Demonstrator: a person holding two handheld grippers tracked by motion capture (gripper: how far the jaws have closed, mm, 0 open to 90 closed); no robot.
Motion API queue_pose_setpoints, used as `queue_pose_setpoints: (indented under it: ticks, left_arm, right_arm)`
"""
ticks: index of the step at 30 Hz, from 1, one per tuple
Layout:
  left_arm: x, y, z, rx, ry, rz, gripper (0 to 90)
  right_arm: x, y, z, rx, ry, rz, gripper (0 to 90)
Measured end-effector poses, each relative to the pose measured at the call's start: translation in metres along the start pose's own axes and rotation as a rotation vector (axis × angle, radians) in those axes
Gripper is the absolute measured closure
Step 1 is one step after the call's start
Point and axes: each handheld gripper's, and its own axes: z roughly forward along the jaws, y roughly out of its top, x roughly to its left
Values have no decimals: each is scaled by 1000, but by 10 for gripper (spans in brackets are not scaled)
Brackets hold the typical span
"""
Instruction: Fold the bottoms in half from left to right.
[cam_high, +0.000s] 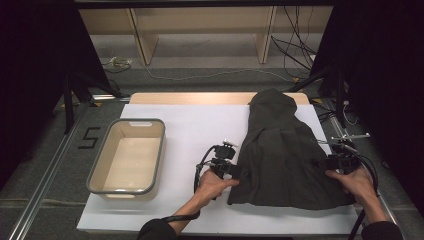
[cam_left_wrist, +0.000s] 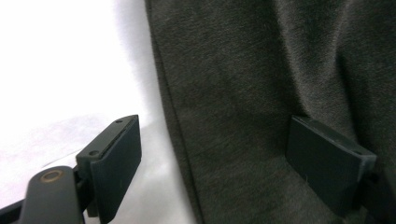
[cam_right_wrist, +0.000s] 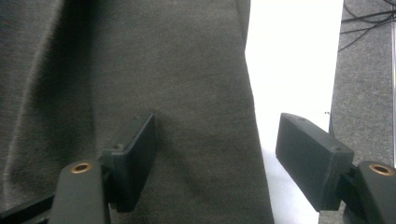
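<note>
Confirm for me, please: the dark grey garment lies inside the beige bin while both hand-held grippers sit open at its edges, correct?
Not quite: the high view shows the dark grey garment lying on the white table, right of the beige bin. Both the left hand-held gripper and right hand-held gripper sit open at its edges.

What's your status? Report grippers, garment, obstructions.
Left gripper and right gripper open, straddling opposite edges of dark garment. Garment flat on white mat. Bin well aside.

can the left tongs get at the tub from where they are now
Probably yes. The left tongs stand open at the dark garment's near-left edge, gripping nothing, and only bare white board lies between them and the tub.
</note>
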Motion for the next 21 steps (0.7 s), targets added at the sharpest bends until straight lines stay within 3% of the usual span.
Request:
queue_pose_setpoints:
  ticks: [10, 11, 21]
  left_arm:
    - [-7, 4, 13, 28, -13, -20, 158]
    - [-9, 5, 15, 32, 6, -13, 155]
    - [-7, 7, 19, 20, 44, -28, 99]
  right_arm:
    - [0, -2, 5, 27, 1, -8, 292]
    - [1, -2, 6, 28, 1, -6, 292]
    - [-1, -3, 7, 39, 0, -7, 290]
